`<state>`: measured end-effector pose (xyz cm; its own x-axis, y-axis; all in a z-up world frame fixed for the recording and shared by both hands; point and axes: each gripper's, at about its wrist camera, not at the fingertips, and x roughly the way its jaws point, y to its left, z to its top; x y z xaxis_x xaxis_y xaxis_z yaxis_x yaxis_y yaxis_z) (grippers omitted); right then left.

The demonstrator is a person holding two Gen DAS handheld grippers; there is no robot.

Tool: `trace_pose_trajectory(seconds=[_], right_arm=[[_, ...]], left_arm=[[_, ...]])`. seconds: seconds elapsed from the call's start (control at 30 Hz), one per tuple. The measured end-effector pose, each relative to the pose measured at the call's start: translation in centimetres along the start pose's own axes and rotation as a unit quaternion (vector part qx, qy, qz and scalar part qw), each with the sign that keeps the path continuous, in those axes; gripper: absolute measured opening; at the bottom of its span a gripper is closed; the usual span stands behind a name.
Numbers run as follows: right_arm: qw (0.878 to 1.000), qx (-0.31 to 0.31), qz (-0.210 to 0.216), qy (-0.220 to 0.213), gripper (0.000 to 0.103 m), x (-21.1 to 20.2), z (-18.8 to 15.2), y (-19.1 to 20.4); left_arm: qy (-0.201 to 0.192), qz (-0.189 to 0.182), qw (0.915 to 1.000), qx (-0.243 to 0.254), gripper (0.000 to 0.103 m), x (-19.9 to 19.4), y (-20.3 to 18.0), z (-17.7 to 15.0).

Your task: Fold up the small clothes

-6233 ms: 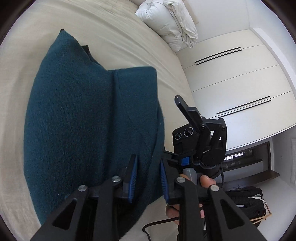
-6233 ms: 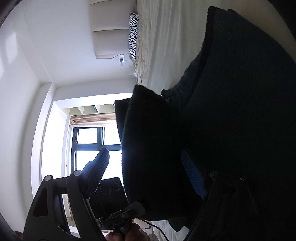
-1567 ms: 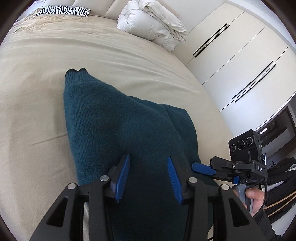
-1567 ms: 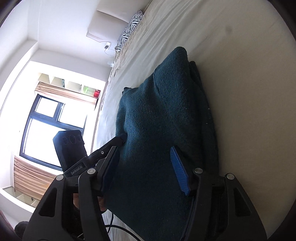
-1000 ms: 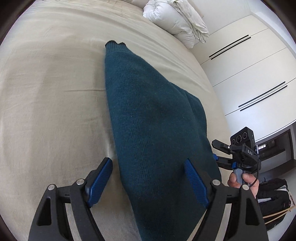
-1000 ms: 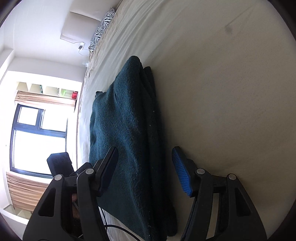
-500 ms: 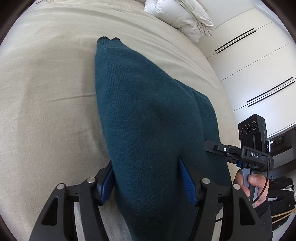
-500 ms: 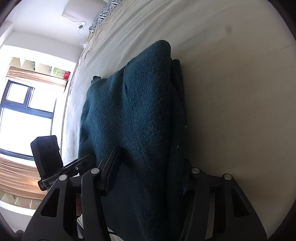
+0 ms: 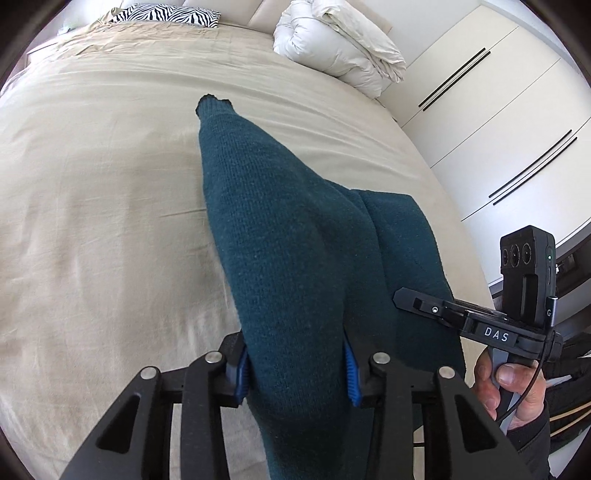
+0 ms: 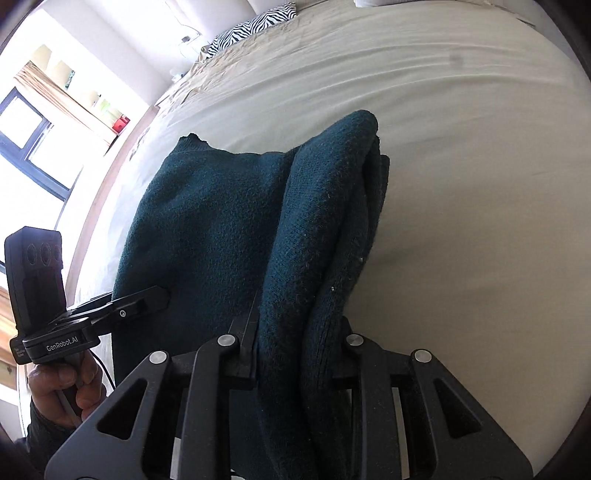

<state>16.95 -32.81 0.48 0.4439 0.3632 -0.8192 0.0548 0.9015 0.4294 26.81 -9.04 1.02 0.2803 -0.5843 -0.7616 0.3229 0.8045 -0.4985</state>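
Note:
A dark teal knit sweater [image 9: 288, 236], folded into a thick strip, lies on the beige bed [image 9: 92, 206]. My left gripper [image 9: 295, 373] is shut on its near left edge, with the bunched knit squeezed between the blue pads. My right gripper [image 10: 295, 350] is shut on the thick folded right edge of the sweater [image 10: 221, 221]. Both near corners are raised off the sheet, while the far end rests on the bed. The right gripper also shows in the left wrist view [image 9: 417, 301], and the left gripper shows in the right wrist view [image 10: 147, 299].
A rolled white duvet [image 9: 340, 40] and a zebra-print pillow [image 9: 170, 13] lie at the head of the bed. White wardrobe doors [image 9: 498, 122] stand to the right. A window [image 10: 29, 147] is to the left. The bed's near edge is just below the grippers.
Both grippers went from wide open around the sweater's near edge to closed on it. The near edge has lifted and bunched up.

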Motion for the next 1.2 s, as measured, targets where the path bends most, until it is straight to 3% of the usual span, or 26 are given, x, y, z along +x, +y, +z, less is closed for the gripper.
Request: trace_pose_trajectory(seconds=[0.33, 0.57, 0.73, 0.9, 1.03, 1.2], right_arm=[[0.998, -0.033, 0.061, -0.004, 0.022, -2.9, -12.6, 10.2], [0.995, -0.022, 0.099, 0.013, 0.022, -0.4, -18.5, 13.7], [0.991, 0.03, 0.127, 0.042, 0.022, 3.6, -20.3, 11.8], [0.974, 0.107, 0.189, 0.056, 0.025, 6.4, -21.3, 8.3], [0.965, 0.13, 0.222, 0.055, 0.025, 7.7, -21.6, 6.9], [0.963, 0.125, 0.231, 0.058, 0.026, 7.9, -21.7, 6.7]], left_arm=[[-0.007, 0.018, 0.9995, 0.026, 0.042, -10.3, 3.2, -10.5], [0.002, 0.023, 0.9997, 0.0, 0.042, -11.5, 7.4, -15.3], [0.015, 0.019, 0.9996, -0.015, 0.049, -9.3, 10.3, -17.3], [0.013, -0.015, 0.9982, -0.057, 0.059, -8.2, 12.2, -18.1], [0.007, -0.011, 0.9984, -0.054, 0.062, -7.9, 11.7, -18.4], [0.0, -0.024, 0.9976, -0.065, 0.063, -8.1, 12.1, -18.7]])
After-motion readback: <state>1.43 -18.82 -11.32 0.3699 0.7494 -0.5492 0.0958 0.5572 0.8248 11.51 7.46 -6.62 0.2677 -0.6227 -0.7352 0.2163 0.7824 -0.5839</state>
